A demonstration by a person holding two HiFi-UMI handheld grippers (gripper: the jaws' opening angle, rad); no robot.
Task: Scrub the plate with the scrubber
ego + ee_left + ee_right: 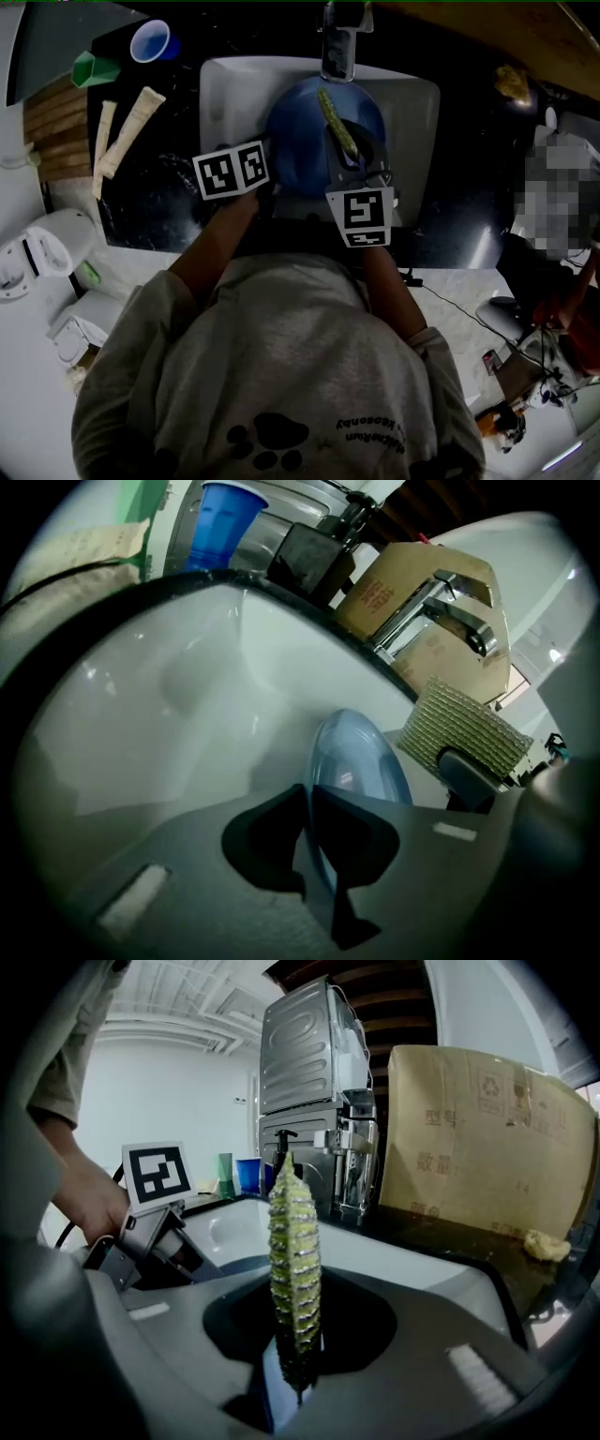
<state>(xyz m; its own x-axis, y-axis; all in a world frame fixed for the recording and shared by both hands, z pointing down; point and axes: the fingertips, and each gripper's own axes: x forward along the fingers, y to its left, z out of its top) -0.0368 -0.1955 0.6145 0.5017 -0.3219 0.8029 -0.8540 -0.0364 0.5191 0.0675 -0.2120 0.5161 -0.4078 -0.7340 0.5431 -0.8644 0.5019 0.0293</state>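
Observation:
A blue plate (pixel 300 131) stands tilted in the white sink (pixel 412 112). In the left gripper view the plate (pixel 361 761) shows edge-on, and my left gripper (pixel 307 803) is shut on its near rim. In the head view the left gripper (pixel 267 187) sits at the plate's left near edge. My right gripper (pixel 352 159) is shut on a green ribbed scrubber (pixel 336 120), which lies over the plate's right half. In the right gripper view the scrubber (pixel 295 1260) stands upright between the jaws of the right gripper (pixel 295 1335).
A faucet (pixel 339 42) overhangs the sink's far side. On the dark counter to the left stand a blue cup (pixel 150 40) and a green cup (pixel 94 68), with two pale tubes (pixel 131 131) lying beside them. A yellow sponge (pixel 514 82) lies at the right. A cardboard box (pixel 478 1138) stands behind the sink.

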